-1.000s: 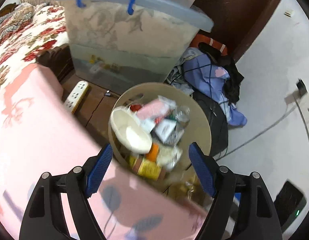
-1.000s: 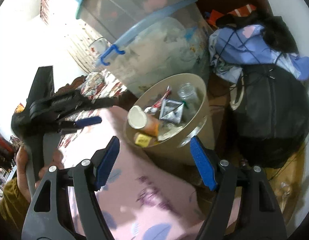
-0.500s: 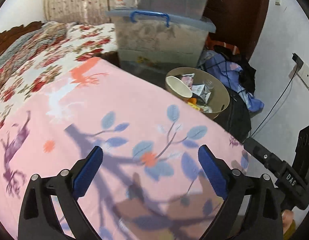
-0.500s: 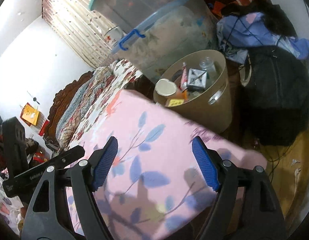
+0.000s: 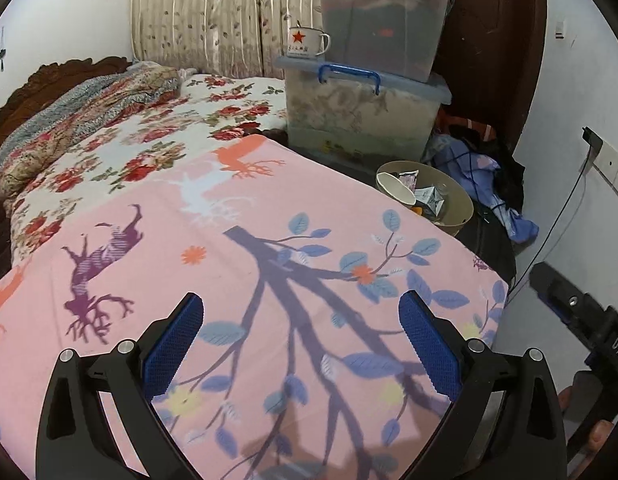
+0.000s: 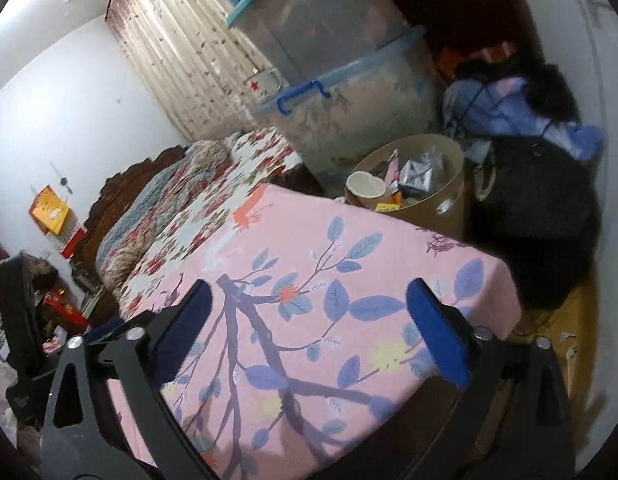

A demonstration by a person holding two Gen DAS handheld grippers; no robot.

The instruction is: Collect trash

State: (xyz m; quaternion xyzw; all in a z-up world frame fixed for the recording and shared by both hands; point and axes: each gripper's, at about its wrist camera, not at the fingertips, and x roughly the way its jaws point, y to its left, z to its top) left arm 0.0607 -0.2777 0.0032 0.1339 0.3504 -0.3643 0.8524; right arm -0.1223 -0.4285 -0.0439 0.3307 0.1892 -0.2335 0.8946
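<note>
Spreading under both pairs of jaws, the pink leaf-print bedspread (image 5: 269,280) now fills most of each view, where a second ago the waste bin sat right between the fingers. Both grippers have pulled back and up from the bin, so the drop-off looks finished and, judging from that, the person is free to look for more trash.

Beyond the jaws and to their right stand the stacked plastic storage boxes (image 5: 369,112), with an enamel mug (image 5: 307,42) on the lower lid. Right of those lies a heap of clothes and a dark bag (image 6: 529,192).

The tan waste bin (image 5: 461,208) sits ahead and to the right of the left gripper's fingers, just past the bed's far corner; in the right wrist view it lies straight ahead, well apart from the jaws. Inside it show a white paper cup (image 6: 365,186), a folded silver carton (image 6: 417,170) and other wrappers, so the trash is already in the bin.

The left gripper (image 5: 301,328) has its jaws spread wide with nothing between the blue pads. The right gripper (image 6: 309,320) is likewise wide and empty. No loose trash shows on the bedspread.
</note>
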